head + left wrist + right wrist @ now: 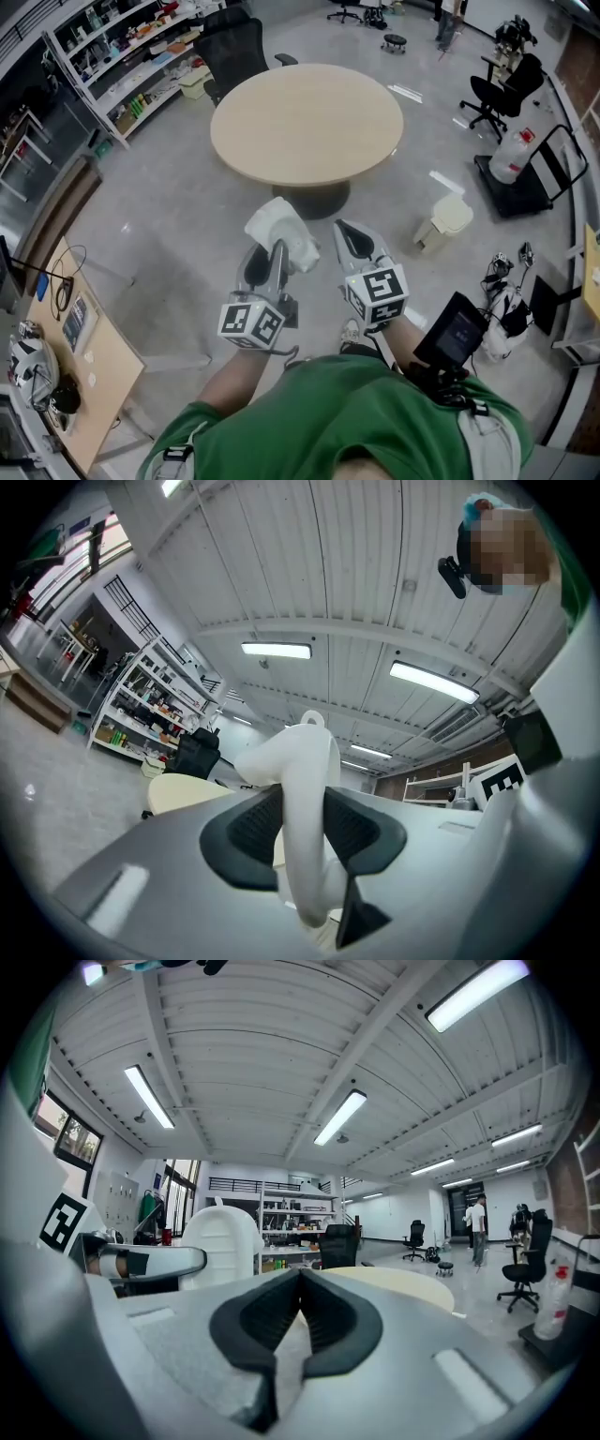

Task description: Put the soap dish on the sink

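since the soap dish has to be carried to a sink that none of my views shows, i hold it up in the air close to my body, over the floor on the near side of the round table. my left gripper pinches it, the two dark pads pressing on either side of its thin white wall. the dish stands on edge, rising above the jaws. i judge this hold is chosen so most of the dish sticks out free and can be lowered onto a surface without the jaws getting in the way.

my right gripper has its jaws pressed together with nothing between them. it rides just to the right of the left one, and i take it that it has no load and is simply kept alongside, out of the dish's way. from its side i see the ribbed face of the dish off to the left.

counting what is here: one soap dish, two grippers, one round table, one small white bin to the right of the table, one clear jug far right. of black office chairs i can count two for sure, one at the table's far left and one far right; any others are too small to tell. sinks in view: none.
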The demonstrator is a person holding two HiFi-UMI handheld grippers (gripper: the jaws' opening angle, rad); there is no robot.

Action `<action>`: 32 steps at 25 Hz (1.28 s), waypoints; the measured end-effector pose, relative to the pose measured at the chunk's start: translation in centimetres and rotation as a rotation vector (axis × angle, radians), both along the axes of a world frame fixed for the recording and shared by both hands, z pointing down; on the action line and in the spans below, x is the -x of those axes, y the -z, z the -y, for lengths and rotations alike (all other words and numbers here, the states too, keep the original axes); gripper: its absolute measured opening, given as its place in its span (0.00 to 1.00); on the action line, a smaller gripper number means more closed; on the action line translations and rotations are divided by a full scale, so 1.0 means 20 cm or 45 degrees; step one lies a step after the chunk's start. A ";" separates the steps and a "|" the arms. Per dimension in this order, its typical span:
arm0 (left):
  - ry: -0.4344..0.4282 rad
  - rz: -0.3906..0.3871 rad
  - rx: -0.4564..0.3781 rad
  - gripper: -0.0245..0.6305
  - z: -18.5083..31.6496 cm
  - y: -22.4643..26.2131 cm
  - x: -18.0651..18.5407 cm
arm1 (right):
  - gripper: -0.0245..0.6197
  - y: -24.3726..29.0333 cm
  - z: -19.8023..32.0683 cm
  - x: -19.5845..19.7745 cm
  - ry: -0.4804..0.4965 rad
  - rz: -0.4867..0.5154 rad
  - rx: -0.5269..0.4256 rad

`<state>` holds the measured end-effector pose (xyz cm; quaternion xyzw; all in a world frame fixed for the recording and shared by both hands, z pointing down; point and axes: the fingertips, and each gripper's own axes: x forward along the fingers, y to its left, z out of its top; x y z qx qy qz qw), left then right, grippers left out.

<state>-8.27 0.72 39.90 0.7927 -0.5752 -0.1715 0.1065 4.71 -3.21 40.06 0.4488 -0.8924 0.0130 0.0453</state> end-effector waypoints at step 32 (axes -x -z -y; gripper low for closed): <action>0.025 0.076 0.044 0.25 0.68 -0.01 -0.57 | 0.04 -0.08 0.70 -0.53 0.058 0.054 0.066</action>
